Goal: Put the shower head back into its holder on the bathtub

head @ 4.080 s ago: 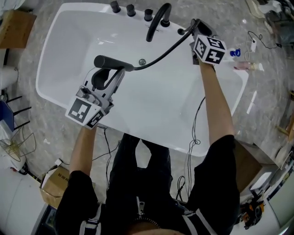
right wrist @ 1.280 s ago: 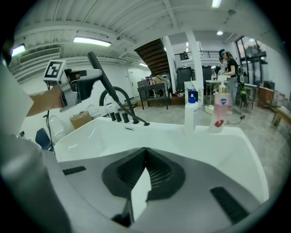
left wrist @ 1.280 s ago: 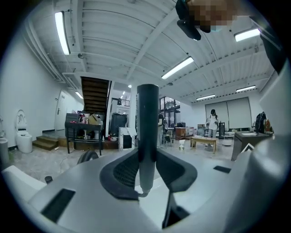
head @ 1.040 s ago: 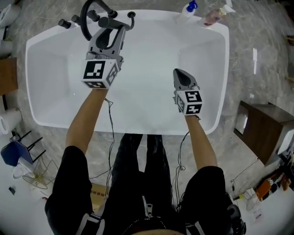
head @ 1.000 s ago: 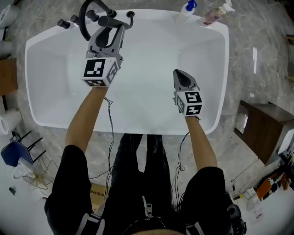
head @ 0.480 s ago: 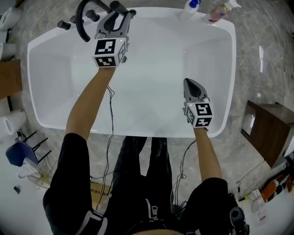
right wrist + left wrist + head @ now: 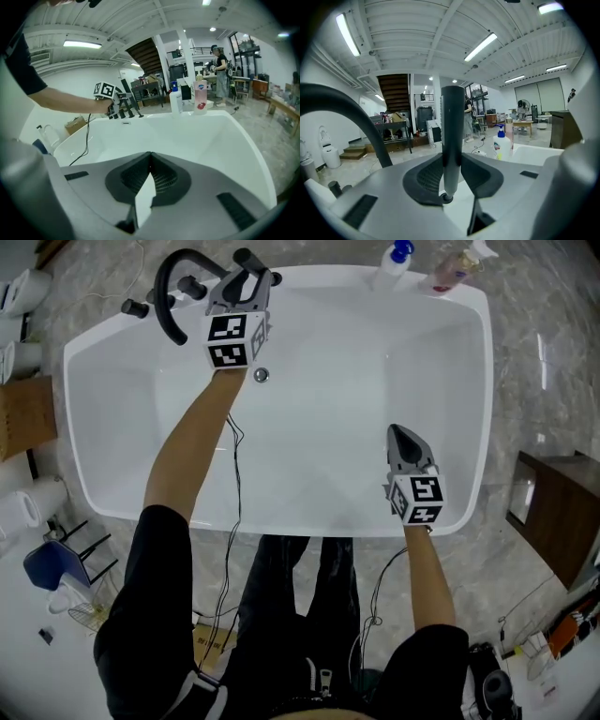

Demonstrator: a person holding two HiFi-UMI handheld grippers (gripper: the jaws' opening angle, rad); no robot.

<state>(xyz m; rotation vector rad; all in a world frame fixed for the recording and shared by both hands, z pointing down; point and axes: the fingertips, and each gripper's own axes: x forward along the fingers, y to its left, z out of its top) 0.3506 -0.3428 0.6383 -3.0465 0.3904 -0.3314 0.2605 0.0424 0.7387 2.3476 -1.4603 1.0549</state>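
The dark shower head (image 7: 452, 126) stands upright between the jaws of my left gripper (image 7: 452, 159), which is shut on its handle. The handle's lower end sits in a round black holder (image 7: 447, 198) on the tub deck. In the head view my left gripper (image 7: 251, 276) is at the far rim of the white bathtub (image 7: 337, 390), beside the curved black spout (image 7: 169, 296). My right gripper (image 7: 398, 432) hangs over the tub near its front right corner, shut and empty; its own view shows the jaws (image 7: 150, 154) pressed together over the white tub.
Black tap knobs (image 7: 134, 307) line the far rim left of the spout. A pump bottle (image 7: 394, 257) and a pink bottle (image 7: 455, 266) stand on the far right corner. A drain fitting (image 7: 262, 375) sits on the tub wall. A brown cabinet (image 7: 562, 521) stands at the right.
My left gripper has carried the shower head from over the tub to the far rim by the taps and lowered it. My right gripper has drawn back toward the front right rim.
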